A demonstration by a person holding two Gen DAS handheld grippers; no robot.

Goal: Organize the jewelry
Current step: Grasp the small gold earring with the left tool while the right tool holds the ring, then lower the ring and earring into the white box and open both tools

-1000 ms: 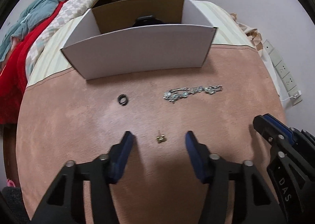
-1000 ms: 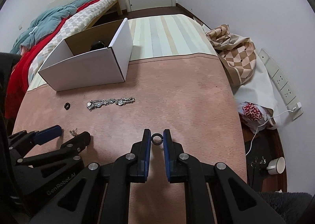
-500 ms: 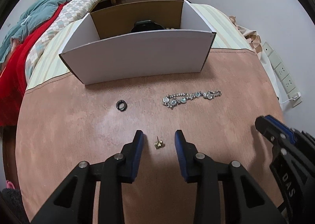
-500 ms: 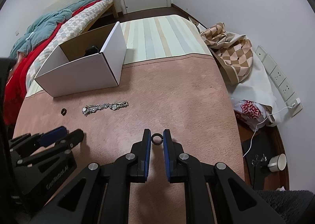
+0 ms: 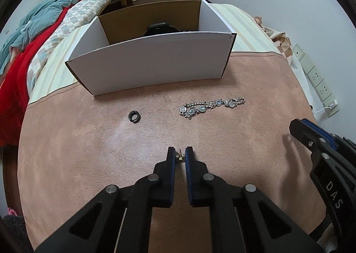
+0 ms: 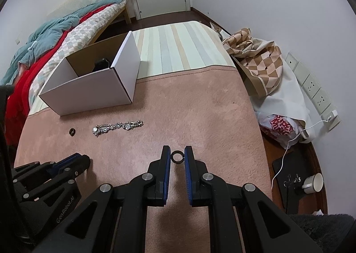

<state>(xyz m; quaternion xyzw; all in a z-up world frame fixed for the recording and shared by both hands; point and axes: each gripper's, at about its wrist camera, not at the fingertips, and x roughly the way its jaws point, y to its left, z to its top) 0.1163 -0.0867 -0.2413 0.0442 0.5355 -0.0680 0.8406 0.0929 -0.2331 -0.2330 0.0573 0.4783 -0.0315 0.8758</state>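
My left gripper (image 5: 180, 157) is shut on a small gold earring (image 5: 179, 157) just above the pink mat. My right gripper (image 6: 177, 156) is shut on a black ring (image 6: 177, 157), held above the mat. A silver bracelet (image 5: 211, 105) lies on the mat ahead; it also shows in the right wrist view (image 6: 118, 127). A second black ring (image 5: 134, 116) lies left of it, also seen in the right wrist view (image 6: 72, 131). A white cardboard box (image 5: 155, 61) stands behind them with a dark object (image 5: 161, 29) inside. The right gripper's fingers (image 5: 311, 137) show at the right edge.
The pink mat (image 6: 200, 108) lies over a striped cover (image 6: 173, 48). Bedding (image 6: 55, 35) is piled on the left. A checked cloth and bags (image 6: 267, 70) lie on the right near wall sockets (image 6: 311, 88). A cup (image 6: 313, 183) sits on the floor.
My left gripper closed from wide open onto the gold earring and lifted slightly. My right gripper kept holding the black ring and rose a little.
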